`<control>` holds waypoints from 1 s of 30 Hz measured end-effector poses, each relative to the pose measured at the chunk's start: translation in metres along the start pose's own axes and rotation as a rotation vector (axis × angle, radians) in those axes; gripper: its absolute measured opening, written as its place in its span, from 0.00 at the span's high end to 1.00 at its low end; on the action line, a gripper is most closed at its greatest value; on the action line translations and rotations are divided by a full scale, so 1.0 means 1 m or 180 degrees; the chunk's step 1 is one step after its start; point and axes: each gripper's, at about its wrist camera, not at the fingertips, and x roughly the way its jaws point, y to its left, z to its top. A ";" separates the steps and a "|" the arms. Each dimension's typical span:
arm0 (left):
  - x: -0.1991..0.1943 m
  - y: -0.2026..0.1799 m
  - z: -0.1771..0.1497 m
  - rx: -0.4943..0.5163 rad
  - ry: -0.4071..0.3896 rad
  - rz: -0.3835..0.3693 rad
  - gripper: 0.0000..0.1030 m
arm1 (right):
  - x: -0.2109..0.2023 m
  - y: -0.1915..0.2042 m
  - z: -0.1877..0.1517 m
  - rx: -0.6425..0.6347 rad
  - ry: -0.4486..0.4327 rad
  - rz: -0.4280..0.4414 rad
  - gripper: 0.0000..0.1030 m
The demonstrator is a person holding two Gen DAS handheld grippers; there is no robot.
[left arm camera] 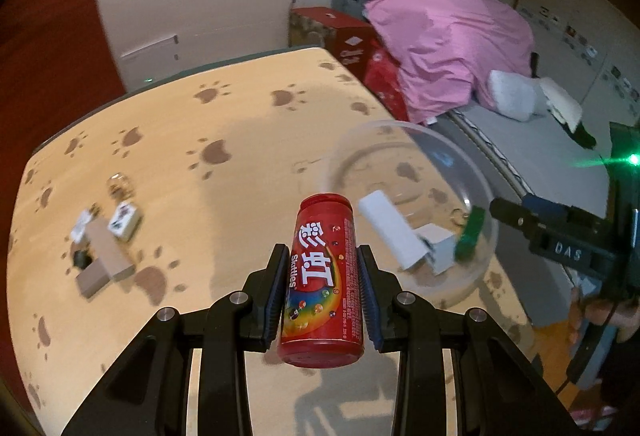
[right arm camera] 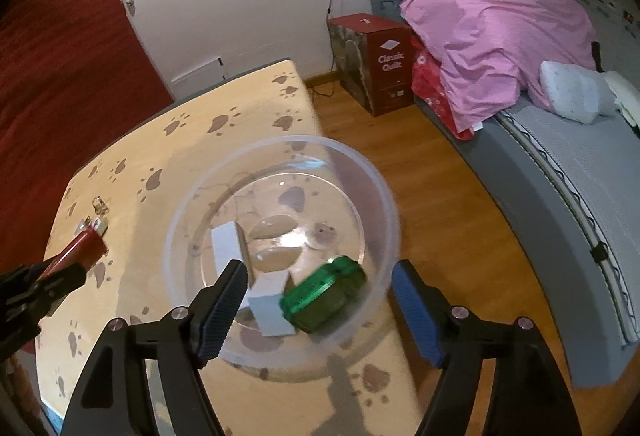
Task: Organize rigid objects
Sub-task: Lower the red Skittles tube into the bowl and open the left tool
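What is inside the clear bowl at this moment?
Inside the clear bowl lie a long white box, a smaller white box and a green container. The green container covers part of the smaller box; anything beneath it is hidden.

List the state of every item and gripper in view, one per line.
Left gripper: shut on the red Skittles can, held above the table.
Red Skittles can: gripped, lid on.
Right gripper: open, holding nothing.
Clear plastic bowl: upright on the paw-print table, partly filled.
Green plastic container: on its side in the bowl.
Two white boxes: tipped in the bowl.
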 end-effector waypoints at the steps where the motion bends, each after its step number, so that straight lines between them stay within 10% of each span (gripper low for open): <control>1: 0.003 -0.004 0.002 0.0019 0.0014 -0.0032 0.66 | -0.002 -0.004 -0.002 0.0024 -0.0004 -0.0008 0.23; 14: 0.042 -0.062 0.030 0.0217 0.0162 -0.0351 0.65 | -0.012 -0.038 -0.027 0.0275 0.0075 -0.0065 0.23; 19: 0.047 -0.058 0.033 0.0044 0.0179 -0.0377 0.42 | -0.014 -0.038 -0.029 0.0272 0.0070 -0.0048 0.23; 30: 0.033 -0.030 0.019 -0.0142 0.0163 -0.0164 0.41 | -0.013 -0.014 -0.026 0.0101 0.0040 0.0140 0.21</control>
